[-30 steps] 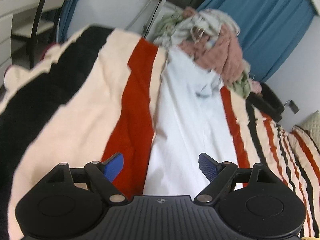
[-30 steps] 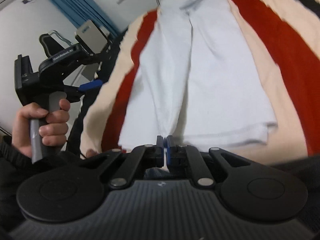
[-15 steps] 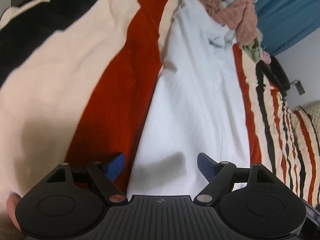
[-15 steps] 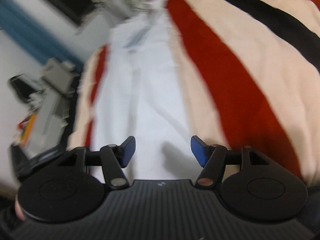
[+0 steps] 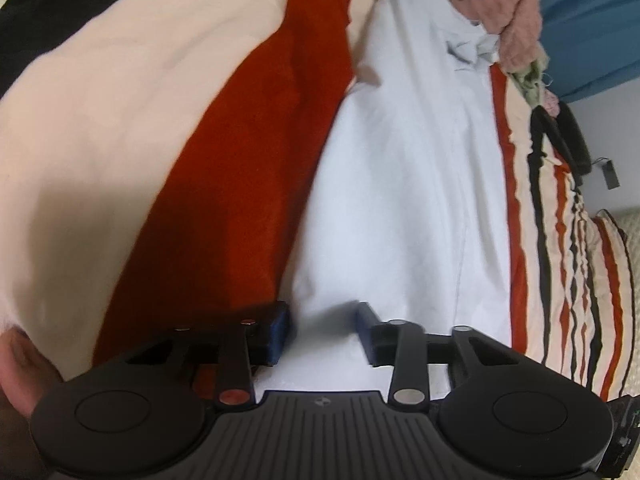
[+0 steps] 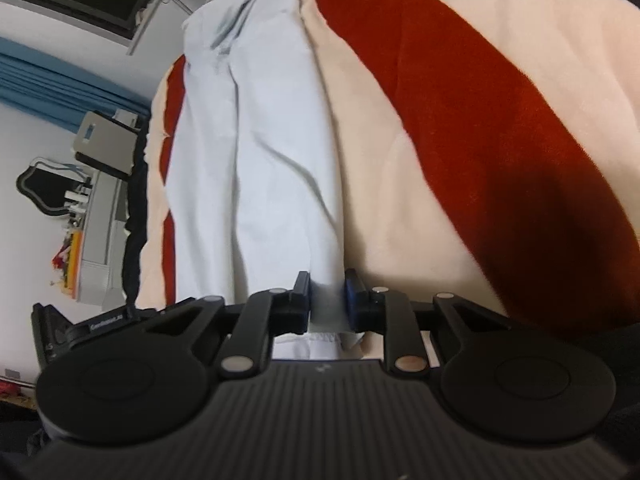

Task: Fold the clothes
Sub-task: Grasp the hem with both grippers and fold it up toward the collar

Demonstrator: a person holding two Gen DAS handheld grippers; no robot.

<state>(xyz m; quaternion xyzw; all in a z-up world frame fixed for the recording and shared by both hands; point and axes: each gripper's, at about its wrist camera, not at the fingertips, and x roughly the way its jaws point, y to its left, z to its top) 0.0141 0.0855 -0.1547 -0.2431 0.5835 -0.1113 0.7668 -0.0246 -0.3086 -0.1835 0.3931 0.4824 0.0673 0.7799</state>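
white garment (image 5: 404, 184) spread on striped blanket (image 5: 132, 92) | left gripper (image 5: 322, 330) jaws parted over hem | right gripper (image 6: 327, 300) jaws parted, hem corner between, not clamped

We see a smooth white cloth shirt (image 5: 404, 200) lying on a soft, fuzzy striped blanket (image 5: 248, 152).

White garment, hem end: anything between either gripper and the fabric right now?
Nothing visible. The left gripper sits at the hem of the white garment with its jaws partly closed around the edge; the right gripper straddles the hem near its corner. Only the striped blanket lies underneath.
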